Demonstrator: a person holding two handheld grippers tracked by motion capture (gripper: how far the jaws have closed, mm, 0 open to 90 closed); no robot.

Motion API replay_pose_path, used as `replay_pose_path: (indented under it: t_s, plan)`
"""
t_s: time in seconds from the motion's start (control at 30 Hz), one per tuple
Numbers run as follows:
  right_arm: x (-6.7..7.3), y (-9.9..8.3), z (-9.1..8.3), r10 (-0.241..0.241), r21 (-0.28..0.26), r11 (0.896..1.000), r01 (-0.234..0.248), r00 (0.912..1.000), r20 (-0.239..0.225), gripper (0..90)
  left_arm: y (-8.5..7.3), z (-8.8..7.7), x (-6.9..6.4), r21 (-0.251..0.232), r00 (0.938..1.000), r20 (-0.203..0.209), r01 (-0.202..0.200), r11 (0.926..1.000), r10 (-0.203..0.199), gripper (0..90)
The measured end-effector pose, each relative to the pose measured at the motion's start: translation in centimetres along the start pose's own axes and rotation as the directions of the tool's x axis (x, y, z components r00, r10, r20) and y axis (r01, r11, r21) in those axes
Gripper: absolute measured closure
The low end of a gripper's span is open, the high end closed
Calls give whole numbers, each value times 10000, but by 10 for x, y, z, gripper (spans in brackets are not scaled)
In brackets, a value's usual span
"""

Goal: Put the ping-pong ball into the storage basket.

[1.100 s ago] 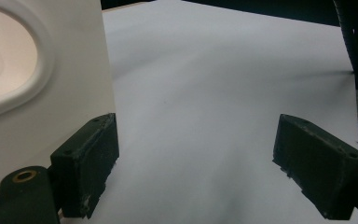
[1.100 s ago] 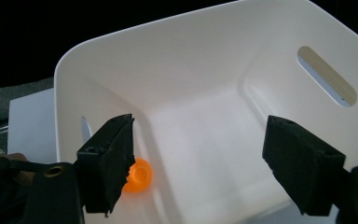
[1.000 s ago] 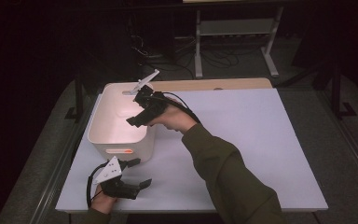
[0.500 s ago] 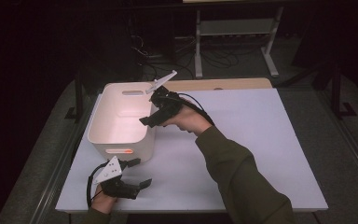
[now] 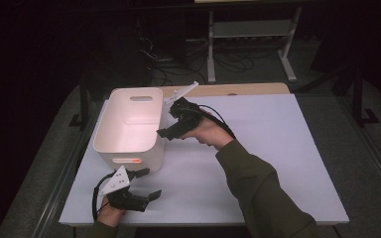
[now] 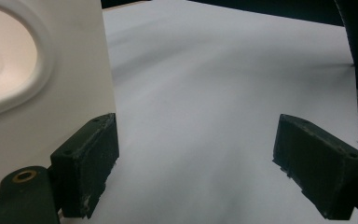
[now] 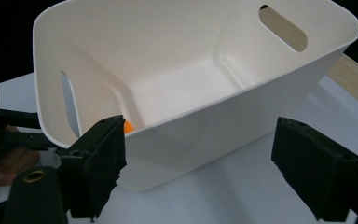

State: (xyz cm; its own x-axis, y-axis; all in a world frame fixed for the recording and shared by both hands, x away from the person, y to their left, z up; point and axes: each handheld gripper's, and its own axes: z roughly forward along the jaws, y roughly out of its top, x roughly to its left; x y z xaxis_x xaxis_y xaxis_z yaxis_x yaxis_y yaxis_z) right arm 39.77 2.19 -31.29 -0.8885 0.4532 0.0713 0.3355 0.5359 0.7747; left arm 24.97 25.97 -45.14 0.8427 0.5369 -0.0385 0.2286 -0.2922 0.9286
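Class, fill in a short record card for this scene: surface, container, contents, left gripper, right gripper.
surface: white table
container: white bin with handle slots, upright, on the table's left part
contents: a small orange thing at the bottom, partly hidden
left gripper: open, near the bin's front
right gripper: open, beside the bin's right wall

White bin (image 5: 129, 130) standing at table's (image 5: 278, 148) left side, bare surface to its right and front

Bin (image 5: 129, 148): left half of table (image 5: 278, 148).
Right gripper (image 5: 171, 130): just right of bin.
Left gripper (image 5: 146, 186): before bin.
In bin: perhaps a ball (image 7: 128, 127).
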Motion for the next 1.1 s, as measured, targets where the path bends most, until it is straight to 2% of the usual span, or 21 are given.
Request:
replay_pose_path:
  t_s: [0.7, 1.1]
  plan:
    - [-4, -37, -1, 257, -105, 9996, -256, 9996, 142, 159, 0, 0, 0, 52, 10000, 19, 20, 10000, -20, 141]
    - [-7, -61, -6, 477, -413, 9981, -467, 9986, 215, 150, 0, 0, -1, 69, 10000, 13, 7, 10000, -7, 141]
